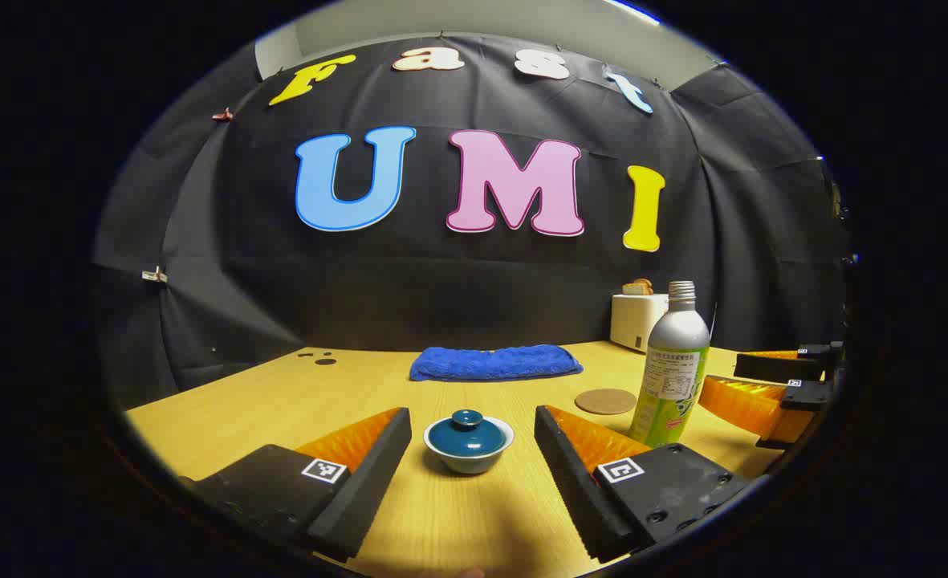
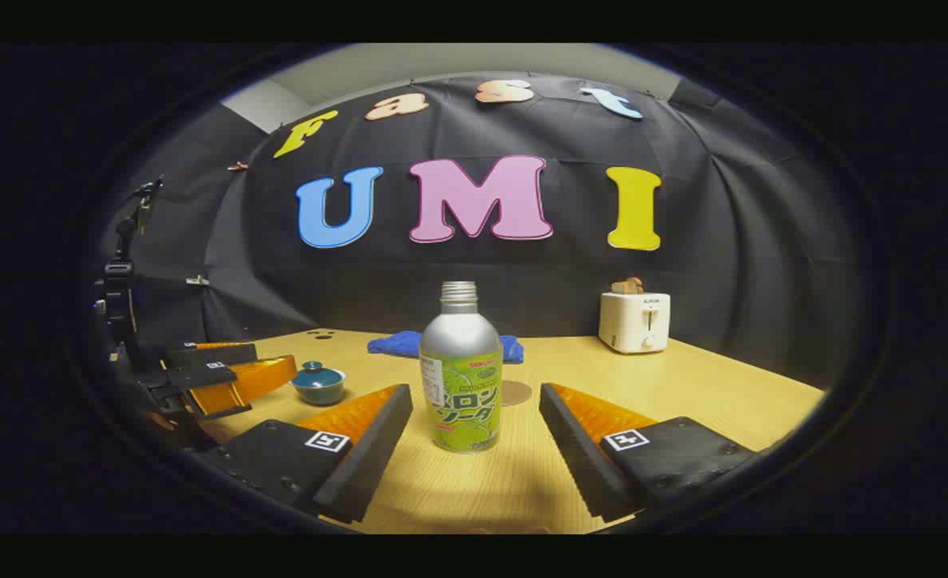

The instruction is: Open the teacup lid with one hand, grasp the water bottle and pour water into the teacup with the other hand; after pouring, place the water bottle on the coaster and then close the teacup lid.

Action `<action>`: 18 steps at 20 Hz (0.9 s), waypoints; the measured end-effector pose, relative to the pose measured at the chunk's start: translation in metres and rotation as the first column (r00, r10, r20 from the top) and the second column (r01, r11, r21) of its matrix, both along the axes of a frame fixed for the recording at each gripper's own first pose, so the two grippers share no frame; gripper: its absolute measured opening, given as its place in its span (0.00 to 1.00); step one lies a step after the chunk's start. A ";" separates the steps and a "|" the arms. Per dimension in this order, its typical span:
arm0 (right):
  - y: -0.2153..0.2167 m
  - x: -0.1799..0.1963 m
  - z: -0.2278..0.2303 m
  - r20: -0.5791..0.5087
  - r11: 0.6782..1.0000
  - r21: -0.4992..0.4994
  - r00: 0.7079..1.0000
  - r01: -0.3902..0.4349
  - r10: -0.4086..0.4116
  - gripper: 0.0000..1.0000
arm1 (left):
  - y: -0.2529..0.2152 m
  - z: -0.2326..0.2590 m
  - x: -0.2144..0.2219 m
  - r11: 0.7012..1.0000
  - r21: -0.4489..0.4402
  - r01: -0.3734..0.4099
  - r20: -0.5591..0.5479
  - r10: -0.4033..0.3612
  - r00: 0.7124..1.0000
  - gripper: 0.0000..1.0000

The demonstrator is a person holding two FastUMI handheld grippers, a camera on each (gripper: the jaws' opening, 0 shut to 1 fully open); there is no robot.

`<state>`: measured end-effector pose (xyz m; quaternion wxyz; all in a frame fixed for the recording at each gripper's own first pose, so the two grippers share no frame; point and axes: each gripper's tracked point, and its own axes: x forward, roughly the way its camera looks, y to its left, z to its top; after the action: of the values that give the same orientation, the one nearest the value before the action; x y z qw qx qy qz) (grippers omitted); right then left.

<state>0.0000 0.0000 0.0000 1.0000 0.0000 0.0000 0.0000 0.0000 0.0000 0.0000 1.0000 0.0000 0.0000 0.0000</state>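
A small white teacup (image 1: 468, 455) with a teal knobbed lid (image 1: 467, 433) on it stands on the wooden table, just ahead of my left gripper (image 1: 471, 419). That gripper is open, one finger to each side of the cup and not touching it. The silver bottle with a green label (image 2: 461, 385) stands upright with a bare threaded neck, straight ahead of my open right gripper (image 2: 475, 397) and between its fingers without contact. A round brown coaster (image 2: 517, 392) lies just behind the bottle. The bottle (image 1: 673, 369) stands right of the teacup, coaster (image 1: 605, 400) between them and farther back.
A folded blue towel (image 1: 496, 363) lies at the back of the table. A white toaster (image 2: 634, 321) with bread in it stands at the back right. The table's (image 2: 722, 393) right side is bare wood. Black cloth walls close in the booth.
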 end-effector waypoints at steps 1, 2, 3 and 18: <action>0.000 0.001 0.001 0.002 1.000 -0.001 1.000 0.007 -0.007 0.99 | -0.001 0.000 0.000 1.000 0.000 0.005 0.002 -0.005 1.000 0.98; 0.003 0.004 0.002 0.001 1.000 -0.001 1.000 0.006 -0.006 0.99 | -0.002 0.000 0.001 1.000 0.001 0.011 0.003 -0.011 1.000 0.98; 0.005 0.005 0.002 0.000 1.000 -0.001 1.000 0.001 -0.001 0.99 | -0.001 0.000 0.002 1.000 0.001 0.014 0.001 -0.014 1.000 0.97; -0.011 0.007 0.004 0.001 0.995 -0.003 0.995 0.102 -0.102 0.99 | 0.008 0.000 0.014 1.000 0.002 -0.007 0.000 0.007 1.000 0.97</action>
<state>0.0068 -0.0109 0.0036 0.9987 -0.0014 -0.0007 -0.0508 0.0138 0.0085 -0.0005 1.0000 0.0010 -0.0002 0.0037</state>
